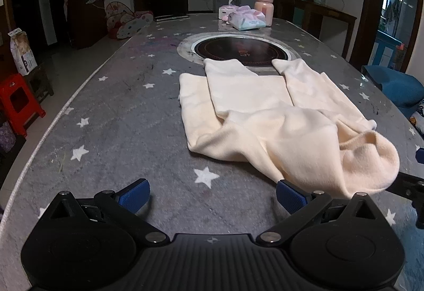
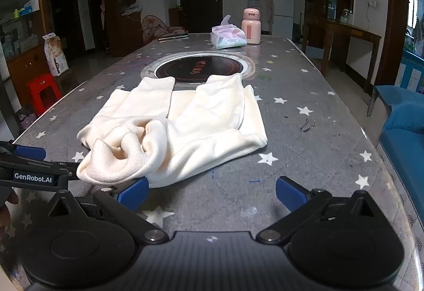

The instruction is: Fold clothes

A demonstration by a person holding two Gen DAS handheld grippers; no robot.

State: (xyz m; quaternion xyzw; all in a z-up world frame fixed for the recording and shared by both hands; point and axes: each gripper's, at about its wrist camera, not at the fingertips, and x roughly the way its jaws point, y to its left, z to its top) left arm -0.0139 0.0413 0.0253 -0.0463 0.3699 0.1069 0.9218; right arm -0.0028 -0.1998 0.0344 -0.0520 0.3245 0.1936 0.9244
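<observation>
A cream turtleneck sweater (image 1: 267,119) lies on the grey star-patterned table (image 1: 127,116), sleeves folded in over the body, collar bunched toward me. In the right wrist view the same sweater (image 2: 201,121) has its collar (image 2: 119,156) at the near left. My left gripper (image 1: 212,197) stands open just short of the sweater's near edge, its right pad (image 1: 290,197) close to the cloth. My right gripper (image 2: 210,195) is also open, with only bare table between its fingers; its left pad (image 2: 132,194) sits at the sweater's hem. The left gripper (image 2: 29,158) shows at the left edge of the right wrist view.
A round black hob (image 1: 239,51) is set into the table behind the sweater. Tissue packs (image 1: 245,18) and a pink flask (image 1: 264,7) stand at the far end. A blue chair (image 2: 405,116) is on the right, a red stool (image 1: 18,103) on the left.
</observation>
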